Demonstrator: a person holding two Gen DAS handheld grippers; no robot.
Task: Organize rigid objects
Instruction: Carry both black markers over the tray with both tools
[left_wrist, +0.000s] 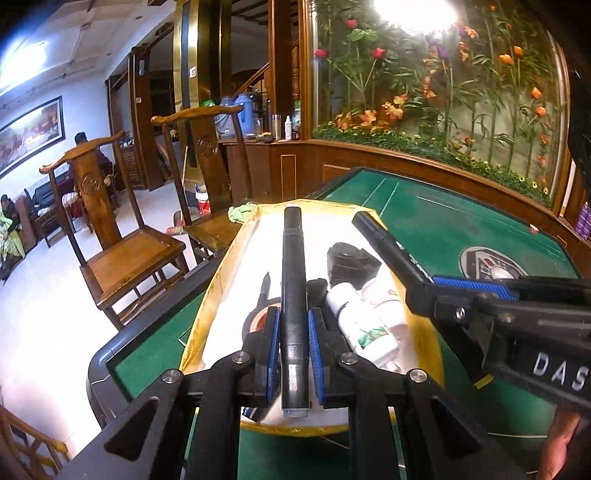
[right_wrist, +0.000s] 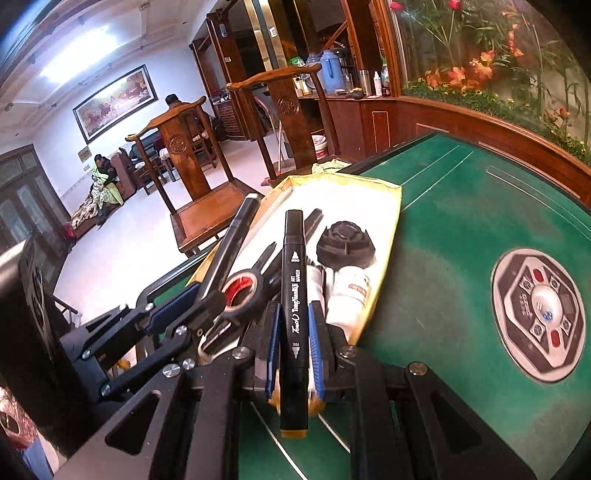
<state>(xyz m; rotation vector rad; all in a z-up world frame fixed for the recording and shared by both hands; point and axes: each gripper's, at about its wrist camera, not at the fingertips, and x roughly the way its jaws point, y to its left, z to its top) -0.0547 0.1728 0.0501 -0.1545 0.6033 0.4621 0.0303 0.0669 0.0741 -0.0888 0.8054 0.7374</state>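
My left gripper (left_wrist: 293, 321) is shut on a plain black marker (left_wrist: 293, 273) that points forward over a yellow-rimmed white tray (left_wrist: 218, 291). From the right, my right gripper (left_wrist: 424, 291) comes in shut on a second black marker (left_wrist: 388, 247). In the right wrist view, the right gripper (right_wrist: 294, 314) clamps this printed black marker (right_wrist: 294, 280) between blue pads. The left gripper (right_wrist: 199, 295) holds its marker (right_wrist: 232, 240) at the left. The tray (right_wrist: 393, 225) holds a black ribbed cap (right_wrist: 345, 243), white bottles (right_wrist: 347, 295), a tape roll (right_wrist: 242, 291) and a pen.
The tray lies near the left edge of a green felt table (right_wrist: 461, 206) with a round control panel (right_wrist: 539, 317) at its centre. Two wooden chairs (left_wrist: 129, 258) stand just beyond the table edge. A wood-framed flower display (left_wrist: 443, 110) lines the far side.
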